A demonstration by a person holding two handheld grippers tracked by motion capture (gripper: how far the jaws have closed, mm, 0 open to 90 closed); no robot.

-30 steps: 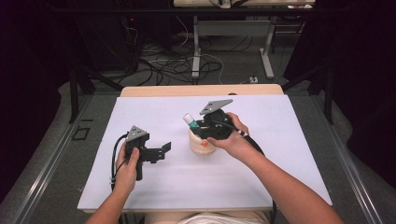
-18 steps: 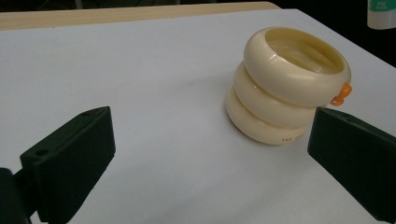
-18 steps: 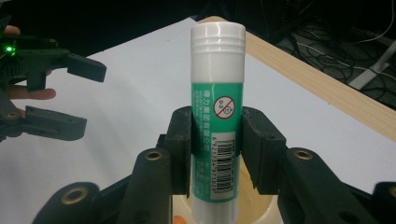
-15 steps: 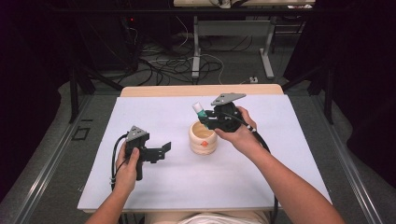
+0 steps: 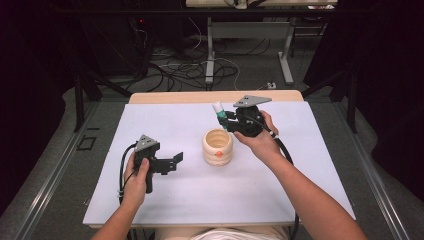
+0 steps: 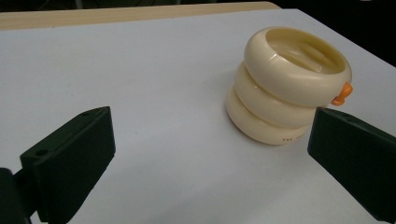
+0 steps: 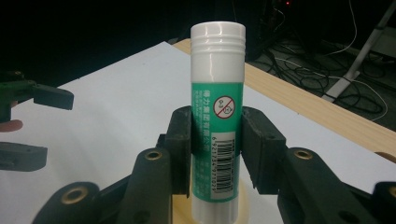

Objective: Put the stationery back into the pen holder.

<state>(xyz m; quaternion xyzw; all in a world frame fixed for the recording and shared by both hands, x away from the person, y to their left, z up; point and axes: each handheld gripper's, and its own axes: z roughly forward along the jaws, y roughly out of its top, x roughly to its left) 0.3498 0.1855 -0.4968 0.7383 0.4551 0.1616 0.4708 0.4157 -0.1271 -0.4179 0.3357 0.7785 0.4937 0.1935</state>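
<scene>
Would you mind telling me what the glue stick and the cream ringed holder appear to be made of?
The glue stick looks like smooth white plastic with a ribbed cap, wrapped in a glossy green printed label, likely paper or film. The cream ringed holder seems to be moulded plastic or possibly soft rubber: three rounded rings with a soft sheen and highlights, plus a small orange nub. Which of the two cannot be told.

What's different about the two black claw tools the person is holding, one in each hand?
The right gripper has its jaws clamped on a green and white glue stick, held upright; the left gripper has its jaws wide apart with nothing between them. The right gripper is held up beyond the cream ringed holder; the left gripper sits low over the white table, pointing at that holder. Both are black with a trailing cable.
</scene>
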